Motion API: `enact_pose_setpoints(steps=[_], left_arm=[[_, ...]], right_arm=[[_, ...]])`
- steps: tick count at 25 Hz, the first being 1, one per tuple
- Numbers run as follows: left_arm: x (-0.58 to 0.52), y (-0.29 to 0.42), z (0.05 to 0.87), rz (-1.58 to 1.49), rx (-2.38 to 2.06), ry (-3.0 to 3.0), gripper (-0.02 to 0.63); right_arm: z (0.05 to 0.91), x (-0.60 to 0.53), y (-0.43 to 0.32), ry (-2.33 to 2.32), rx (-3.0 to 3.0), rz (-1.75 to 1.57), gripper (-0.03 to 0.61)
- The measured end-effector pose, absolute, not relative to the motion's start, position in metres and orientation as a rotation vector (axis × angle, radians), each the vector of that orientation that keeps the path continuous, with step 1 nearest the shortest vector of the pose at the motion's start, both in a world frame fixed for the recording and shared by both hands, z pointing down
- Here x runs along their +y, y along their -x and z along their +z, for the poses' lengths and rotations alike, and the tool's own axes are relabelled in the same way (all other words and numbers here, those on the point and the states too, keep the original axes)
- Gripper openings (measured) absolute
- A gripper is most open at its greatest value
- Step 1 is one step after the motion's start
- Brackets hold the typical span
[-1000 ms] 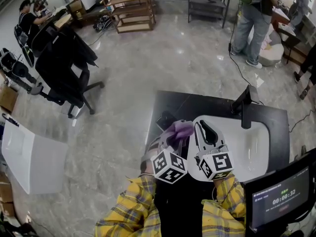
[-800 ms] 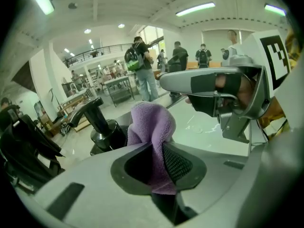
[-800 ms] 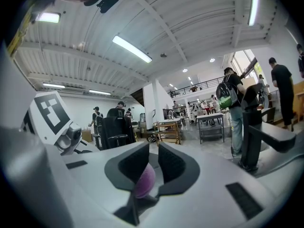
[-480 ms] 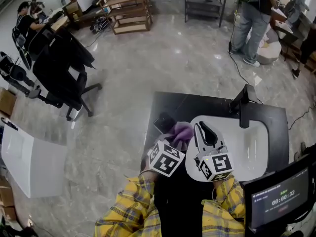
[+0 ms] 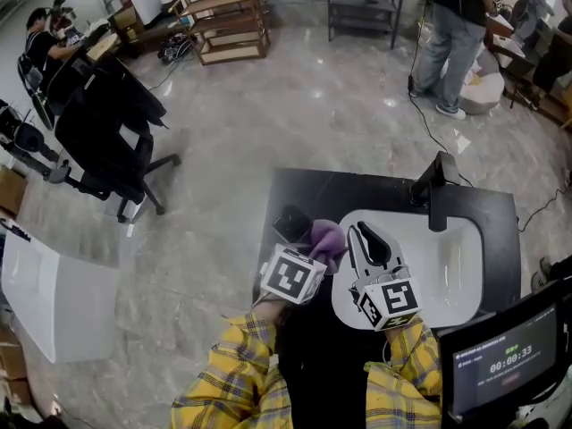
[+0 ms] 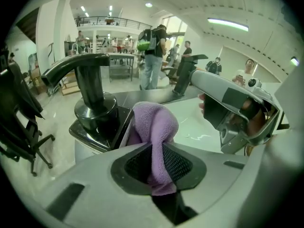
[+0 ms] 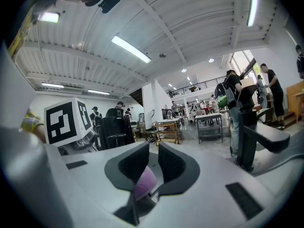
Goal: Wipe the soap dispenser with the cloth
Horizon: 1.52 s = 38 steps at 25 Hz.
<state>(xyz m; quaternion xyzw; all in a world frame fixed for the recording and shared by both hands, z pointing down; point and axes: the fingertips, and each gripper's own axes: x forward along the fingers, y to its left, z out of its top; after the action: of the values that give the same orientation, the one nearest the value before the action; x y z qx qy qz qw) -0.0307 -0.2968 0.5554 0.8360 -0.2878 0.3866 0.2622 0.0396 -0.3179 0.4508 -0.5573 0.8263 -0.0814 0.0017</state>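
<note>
Cloth (image 6: 153,122), soft and light, is bunching between my left gripper's (image 6: 156,151) pinching jaws, touching the soap dispenser (image 6: 95,114) just ahead-left. Its glossy body is looking slippery, likely steadier held low. My right gripper's (image 7: 151,152) jaws are hovering slightly apart.

Table: a black rectangular table (image 5: 304,190) stands on the grey polished floor (image 5: 268,105), right of middle in the head view.
Sink: a white oval sink basin (image 5: 451,257) is set in the table's right part, with a black faucet (image 5: 435,190) at its far rim.
Dispenser: the black pump-top soap dispenser (image 5: 291,224) stands on the table left of the basin.
Cloth: the purple fleece cloth (image 5: 328,237) lies against the dispenser's right side, between dispenser and basin.
Grippers: the left gripper (image 6: 156,160) is on the near side of the cloth. The right gripper (image 5: 366,238) is just right of it, over the basin's left rim.
Monitor: a black timer monitor (image 5: 505,360) is at the near right.
Room: a black office chair (image 5: 107,123) stands far left, with a wooden shelf rack (image 5: 228,21) behind it.
</note>
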Motion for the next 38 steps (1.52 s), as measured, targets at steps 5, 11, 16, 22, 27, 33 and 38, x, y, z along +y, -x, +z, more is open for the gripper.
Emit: enact_pose_setpoints(steps=[5,11,16,22,27,33,38], left_arm=[[-0.286,0.031,0.543,1.050,-0.775,-2.309,0.061],[-0.269,0.041,0.522,1.006,-0.851,-2.415,0.061],[-0.256,0.059,0.497,0.865,-0.937,-2.489,0.060],[-0.252,0.088,0.480,0.783,-1.080,-2.444,0.060],[-0.252,0.116,0.469,0.750,-1.194,-2.397,0.060],[-0.253,0.155,0.470,0.725,-1.307,-2.351,0.060],[-0.256,0.176,0.471,0.687,-1.384,-2.304,0.060]], right_arm=[[0.448,-0.318,-0.037,1.728,2.606,-0.240,0.054],[0.442,-0.323,-0.035,1.706,2.605,-0.243,0.054],[0.437,-0.325,-0.029,1.678,2.617,-0.237,0.054],[0.435,-0.330,-0.014,1.628,2.664,-0.245,0.054],[0.433,-0.332,0.010,1.528,2.720,-0.267,0.055],[0.442,-0.335,0.045,1.443,2.780,-0.291,0.081],[0.451,-0.337,0.061,1.417,2.824,-0.321,0.128]])
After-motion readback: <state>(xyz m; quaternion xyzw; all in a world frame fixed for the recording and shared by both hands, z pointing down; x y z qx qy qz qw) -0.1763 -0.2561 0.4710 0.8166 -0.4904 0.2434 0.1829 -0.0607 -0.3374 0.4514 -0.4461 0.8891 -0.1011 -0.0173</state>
